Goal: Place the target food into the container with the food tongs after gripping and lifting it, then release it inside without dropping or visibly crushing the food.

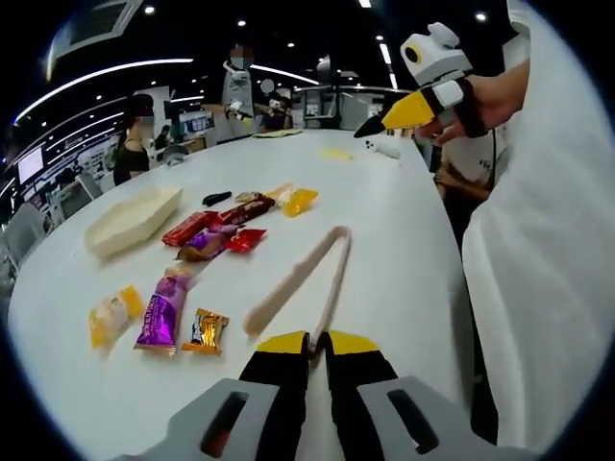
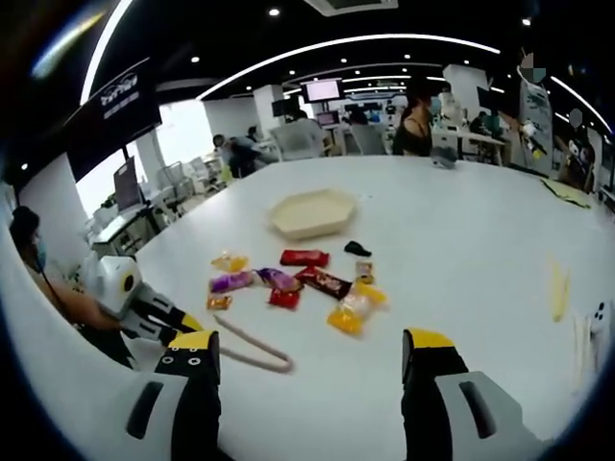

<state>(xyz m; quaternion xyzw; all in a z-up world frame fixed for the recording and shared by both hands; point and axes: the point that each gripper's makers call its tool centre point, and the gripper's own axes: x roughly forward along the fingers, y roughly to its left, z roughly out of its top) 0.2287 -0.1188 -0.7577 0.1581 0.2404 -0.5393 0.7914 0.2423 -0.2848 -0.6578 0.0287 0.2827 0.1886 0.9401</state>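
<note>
Beige food tongs (image 1: 300, 277) lie on the white table (image 1: 404, 250), hinge end far from me. The end of one arm runs in between the tips of my left gripper (image 1: 317, 342), whose jaws are shut on it. Several wrapped snacks lie left of the tongs, among them a purple packet (image 1: 161, 309), a gold candy (image 1: 207, 329) and a red bar (image 1: 190, 228). A cream tray (image 1: 130, 219) stands beyond them, nothing in it. My right gripper (image 2: 309, 346) hovers open over the table, well off the snacks (image 2: 304, 257), tray (image 2: 312, 213) and tongs (image 2: 258, 353).
A person in white (image 1: 548, 269) stands at the table's right edge, holding the right gripper (image 1: 384, 122) high. A small black item (image 2: 357, 249) lies near the tray. A yellow strip (image 2: 557, 283) lies far right. People and desks fill the background.
</note>
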